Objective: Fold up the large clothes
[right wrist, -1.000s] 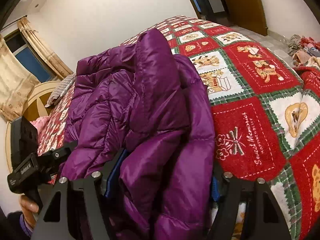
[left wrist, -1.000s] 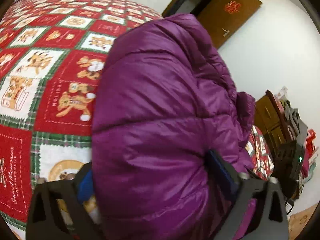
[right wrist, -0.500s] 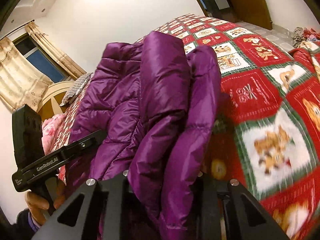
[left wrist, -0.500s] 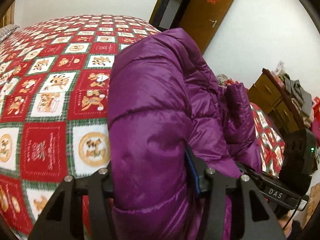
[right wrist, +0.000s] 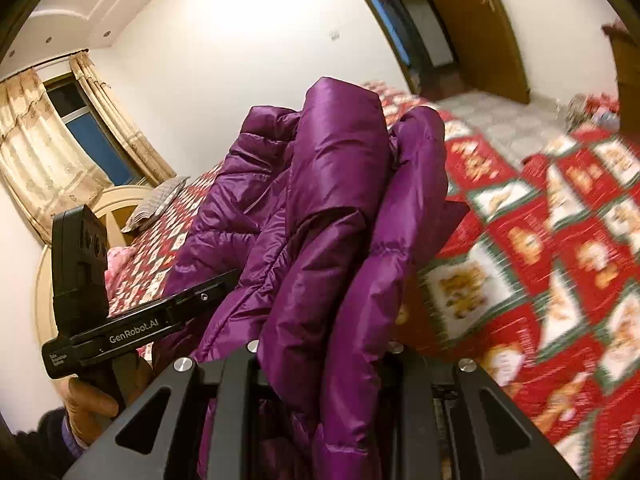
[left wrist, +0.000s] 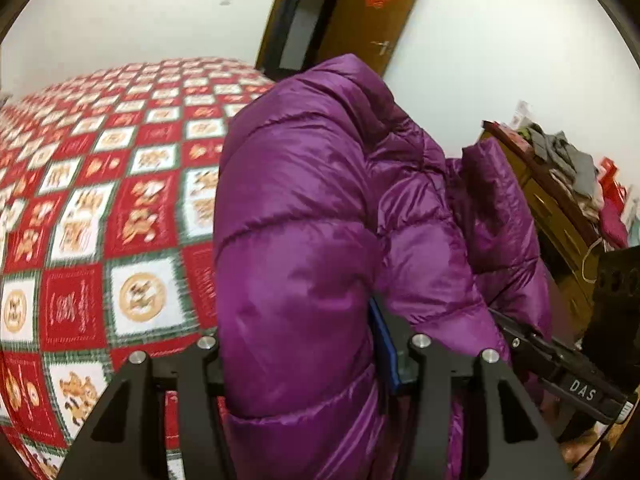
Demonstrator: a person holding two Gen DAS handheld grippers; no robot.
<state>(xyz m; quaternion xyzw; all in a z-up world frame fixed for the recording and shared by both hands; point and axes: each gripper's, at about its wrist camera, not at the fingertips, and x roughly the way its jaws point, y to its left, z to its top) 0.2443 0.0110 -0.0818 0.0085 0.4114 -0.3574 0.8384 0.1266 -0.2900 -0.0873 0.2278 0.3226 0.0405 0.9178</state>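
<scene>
Covering the bed, red checked quilt [left wrist: 100,208] with bear squares. Bunched above it toward 12 o'clock, glossy purple puffer jacket [left wrist: 304,248], quilted and folded thick. Clamped on a fat fold, left gripper [left wrist: 308,356]; pinching a thinner fold, right gripper [right wrist: 320,360]. Lifted higher off the quilt than before, both jaws narrowed from wide.

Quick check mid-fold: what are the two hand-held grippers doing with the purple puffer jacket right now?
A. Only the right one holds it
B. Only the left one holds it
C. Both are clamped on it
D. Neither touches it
C. The left hand-held gripper and the right hand-held gripper each have a fold of the purple puffer jacket pinched between their fingers, above the red patchwork bedspread.
</scene>
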